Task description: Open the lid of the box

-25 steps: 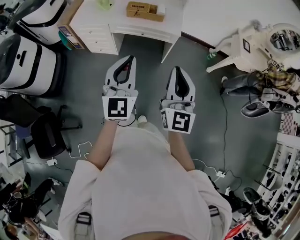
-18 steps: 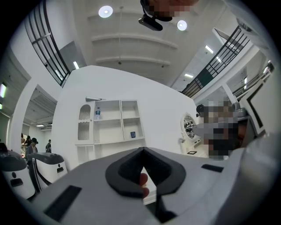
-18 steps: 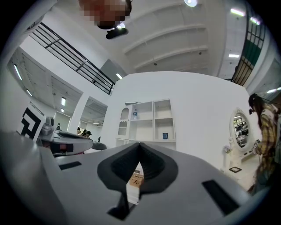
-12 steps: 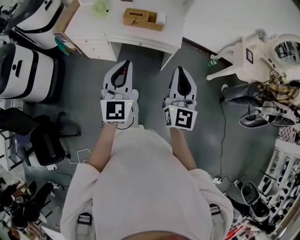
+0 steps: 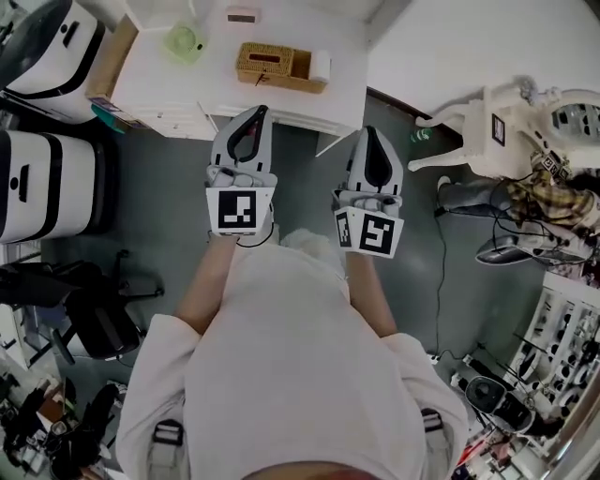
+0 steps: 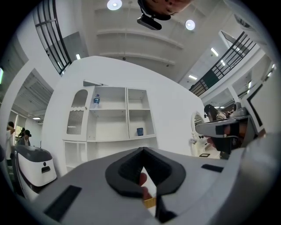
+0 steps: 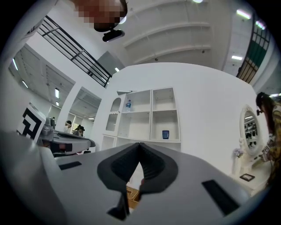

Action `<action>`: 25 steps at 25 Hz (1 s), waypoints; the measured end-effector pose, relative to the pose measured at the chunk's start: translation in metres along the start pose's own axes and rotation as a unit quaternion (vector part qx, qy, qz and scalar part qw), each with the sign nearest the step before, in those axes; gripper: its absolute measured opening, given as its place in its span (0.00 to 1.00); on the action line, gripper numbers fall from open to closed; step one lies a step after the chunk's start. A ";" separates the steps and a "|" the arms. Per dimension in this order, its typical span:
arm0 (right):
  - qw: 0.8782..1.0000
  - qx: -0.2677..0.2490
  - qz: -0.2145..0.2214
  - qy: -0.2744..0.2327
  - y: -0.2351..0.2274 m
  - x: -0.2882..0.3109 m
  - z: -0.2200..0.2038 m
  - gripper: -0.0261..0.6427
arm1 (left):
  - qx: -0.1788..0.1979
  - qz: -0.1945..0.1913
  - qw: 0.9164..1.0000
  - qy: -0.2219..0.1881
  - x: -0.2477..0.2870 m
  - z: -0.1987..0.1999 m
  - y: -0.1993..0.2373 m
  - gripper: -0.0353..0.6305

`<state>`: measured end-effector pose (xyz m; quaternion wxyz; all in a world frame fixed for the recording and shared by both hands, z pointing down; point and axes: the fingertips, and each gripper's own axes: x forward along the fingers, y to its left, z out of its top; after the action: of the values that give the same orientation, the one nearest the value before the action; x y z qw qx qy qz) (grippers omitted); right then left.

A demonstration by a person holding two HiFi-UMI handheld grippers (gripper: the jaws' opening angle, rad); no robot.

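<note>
The box (image 5: 272,66) is a tan woven one with a dark slot in its lid. It lies on the white table (image 5: 159,80) at the top of the head view. My left gripper (image 5: 260,111) is shut and empty, its tip just short of the table's front edge, below the box. Beside it, my right gripper (image 5: 369,130) is also shut and empty, over the grey floor to the box's lower right. A sliver of the box (image 6: 149,202) shows under the closed jaws in the left gripper view, and the box (image 7: 131,193) shows again in the right gripper view.
A white roll (image 5: 321,67) lies against the box's right end. A green cup (image 5: 185,40) and a small dark object (image 5: 242,16) stand farther back on the table. White machines (image 5: 42,173) stand to the left, and a white chair (image 5: 487,108) and a person (image 5: 525,192) to the right.
The person has stepped toward the table, so the box and tabletop have come further into the head view. Both grippers stayed shut and now point nearer the table's edge.
</note>
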<state>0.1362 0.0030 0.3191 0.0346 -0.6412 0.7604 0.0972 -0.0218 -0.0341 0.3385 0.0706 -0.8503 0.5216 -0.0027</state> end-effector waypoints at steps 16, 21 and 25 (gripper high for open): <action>0.999 0.012 0.033 -0.019 -0.057 0.140 -0.042 0.04 | 0.014 0.014 0.999 -0.045 0.148 -0.004 0.028 0.05; 0.998 0.011 0.051 -0.019 -0.072 0.172 -0.052 0.04 | -0.086 0.016 0.995 -0.054 0.178 -0.030 0.041 0.05; 0.998 0.009 0.055 -0.007 -0.078 0.188 -0.062 0.04 | -0.242 0.001 0.968 -0.073 0.187 -0.057 0.053 0.05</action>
<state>0.1844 -0.2033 0.3380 0.0400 -0.5976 0.7950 0.0964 0.0123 -0.2308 0.3755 -0.0992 -0.8395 0.5009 0.1857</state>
